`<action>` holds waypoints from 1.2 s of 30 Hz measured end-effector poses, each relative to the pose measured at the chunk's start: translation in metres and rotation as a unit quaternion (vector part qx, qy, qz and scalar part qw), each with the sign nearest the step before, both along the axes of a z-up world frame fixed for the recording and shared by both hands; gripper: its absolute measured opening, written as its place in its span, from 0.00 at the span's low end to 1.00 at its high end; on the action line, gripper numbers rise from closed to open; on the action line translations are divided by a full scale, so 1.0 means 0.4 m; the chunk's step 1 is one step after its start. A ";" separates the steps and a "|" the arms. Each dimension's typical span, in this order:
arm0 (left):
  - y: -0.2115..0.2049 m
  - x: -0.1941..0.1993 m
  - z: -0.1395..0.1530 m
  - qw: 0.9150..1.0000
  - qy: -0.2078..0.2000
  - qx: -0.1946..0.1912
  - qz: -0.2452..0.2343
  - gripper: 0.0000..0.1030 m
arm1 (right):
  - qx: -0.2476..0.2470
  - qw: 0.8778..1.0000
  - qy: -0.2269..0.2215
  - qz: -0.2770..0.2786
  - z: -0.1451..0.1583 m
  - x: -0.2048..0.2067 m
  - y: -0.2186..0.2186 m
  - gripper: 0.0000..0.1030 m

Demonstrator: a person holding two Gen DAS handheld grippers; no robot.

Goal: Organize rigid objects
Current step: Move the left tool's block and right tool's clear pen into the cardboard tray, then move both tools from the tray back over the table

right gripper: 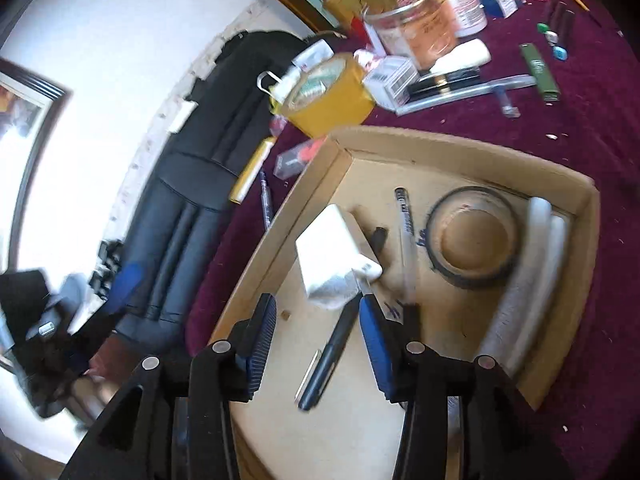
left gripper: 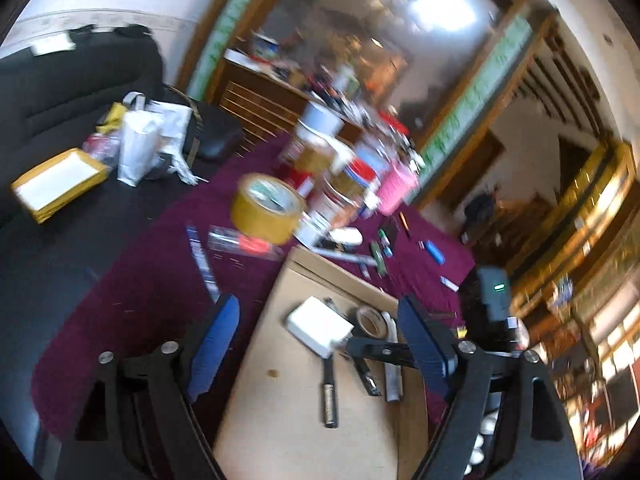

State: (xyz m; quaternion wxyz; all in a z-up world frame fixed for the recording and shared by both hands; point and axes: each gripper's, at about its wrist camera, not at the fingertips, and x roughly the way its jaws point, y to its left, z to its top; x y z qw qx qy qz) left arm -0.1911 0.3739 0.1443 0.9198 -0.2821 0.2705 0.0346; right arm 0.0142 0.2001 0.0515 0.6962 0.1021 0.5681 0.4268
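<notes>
A: Right wrist view: right hand-held gripper (right gripper: 316, 316) open, empty, over cardboard box (right gripper: 472, 148); dark pen (right gripper: 328, 360) lying below.

B: Left hand-held gripper (left gripper: 316, 328) open too. Yellow tape roll (left gripper: 268, 208) far on desk (left gripper: 132, 280) — probably light, stiff; grab across rim.

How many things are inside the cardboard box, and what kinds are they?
Inside the cardboard box, counted from the right wrist view:
White block: 1
Tape roll: 1
White tubes: 2
Pens or markers: 2, the clear pen and the dark marker
Small dark thing behind the block, too hidden to name: 1
Total: 7
</notes>
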 end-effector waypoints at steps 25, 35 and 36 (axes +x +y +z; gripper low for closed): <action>-0.102 -0.011 -0.056 0.998 -0.013 0.012 -0.067 0.80 | 0.029 0.999 -0.022 -0.004 0.028 -0.071 -0.062 0.57; -0.360 0.089 -0.043 0.980 -0.031 0.026 -0.197 0.80 | -0.025 0.969 -0.165 -0.185 0.113 -0.257 -0.559 0.64; -0.397 0.096 -0.043 0.977 -0.030 0.031 -0.211 0.80 | -0.034 0.963 -0.176 -0.202 0.118 -0.273 -0.602 0.64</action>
